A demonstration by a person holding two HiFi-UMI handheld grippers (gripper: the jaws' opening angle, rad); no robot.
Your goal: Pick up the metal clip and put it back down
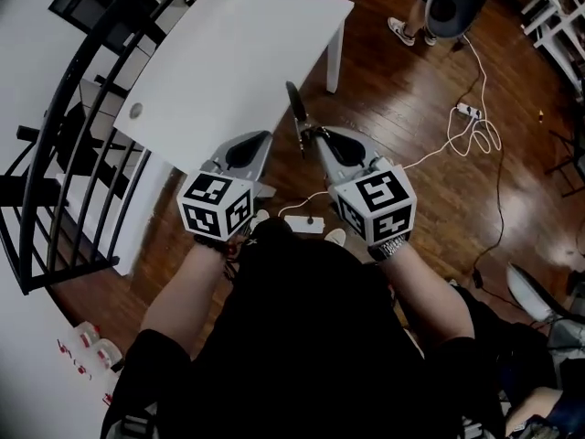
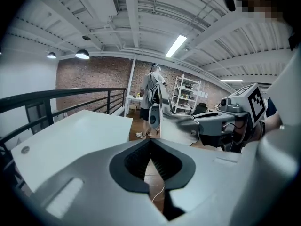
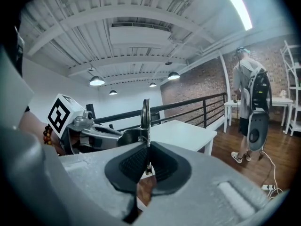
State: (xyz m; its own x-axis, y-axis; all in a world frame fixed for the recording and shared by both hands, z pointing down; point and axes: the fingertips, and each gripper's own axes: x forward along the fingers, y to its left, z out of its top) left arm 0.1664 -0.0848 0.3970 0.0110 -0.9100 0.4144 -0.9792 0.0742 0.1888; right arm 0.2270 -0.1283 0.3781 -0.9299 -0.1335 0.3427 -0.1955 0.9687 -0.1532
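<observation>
The metal clip (image 1: 294, 110) is a thin dark strip that stands upright out of my right gripper (image 1: 307, 136), which is shut on its lower end. In the right gripper view the clip (image 3: 146, 119) rises from between the closed pads of the right gripper (image 3: 147, 146). The left gripper view shows the same clip (image 2: 160, 108) edge-on beside the right gripper's body. My left gripper (image 1: 264, 138) hangs just left of the right one, over the near corner of the white table (image 1: 238, 53). Its pads (image 2: 162, 166) meet at the tip of the left gripper (image 2: 150, 144) with nothing between them.
A black railing (image 1: 55, 154) curves along the left of the table. A person (image 1: 448, 3) stands at the far right on the wooden floor. A white cable with a power strip (image 1: 468, 111) lies there. A small white box (image 1: 303, 224) sits on the floor below the grippers.
</observation>
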